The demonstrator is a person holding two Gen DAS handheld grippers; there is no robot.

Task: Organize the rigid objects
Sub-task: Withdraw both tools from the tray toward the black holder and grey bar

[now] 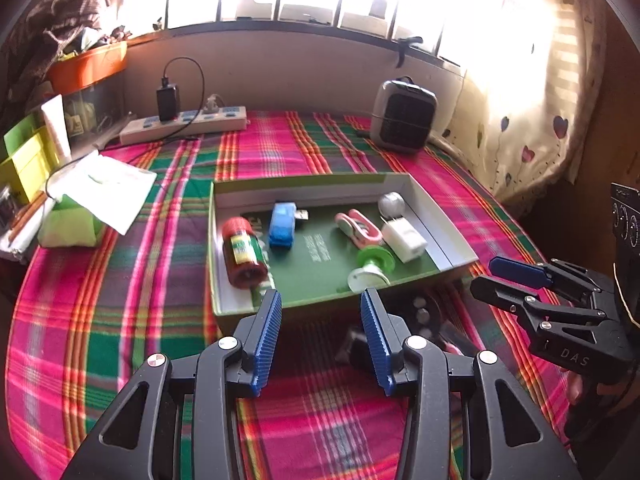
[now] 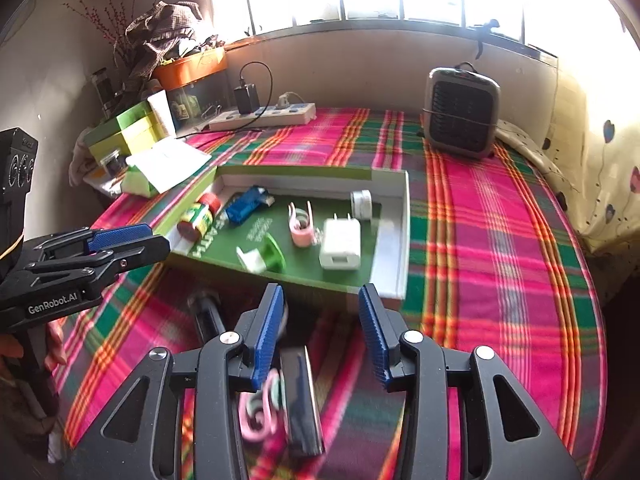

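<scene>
The piece most likely next in line is a dark flat slab [image 2: 302,396], some small rigid object with a shiny edge, lying on the plaid cloth [image 2: 500,272] at the bottom centre of the right wrist view, still outside the box. Its long axis runs nearly up and down the frame, roughly along the fingers, and it sits low between them, closer to the left-hand finger in the frame than to the other. A pink and pale coiled clip [image 2: 260,412] lies touching or just beside its left edge; motion blur makes the contact hard to settle. Above both, in the middle of the frame, is the green-floored box [image 2: 400,236], its near wall just past the fingertips, already holding a white charger [image 2: 340,244], a green spool [image 2: 272,256], a pink clip [image 2: 302,226], a blue item [image 2: 246,206] and a red-capped bottle [image 2: 198,218]. The right gripper [image 2: 322,300] is the nearer one by far: its jaws stand wide, holding nothing, straddling the slab without visibly touching it. I judge it needs to drop and close across the slab's short width. The left gripper [image 1: 320,304], likewise spread wide and empty, hovers at the bottom centre of its own view before the box's near wall [image 1: 312,316], with blurred dark pieces [image 1: 424,312] on the cloth to its lower right.
</scene>
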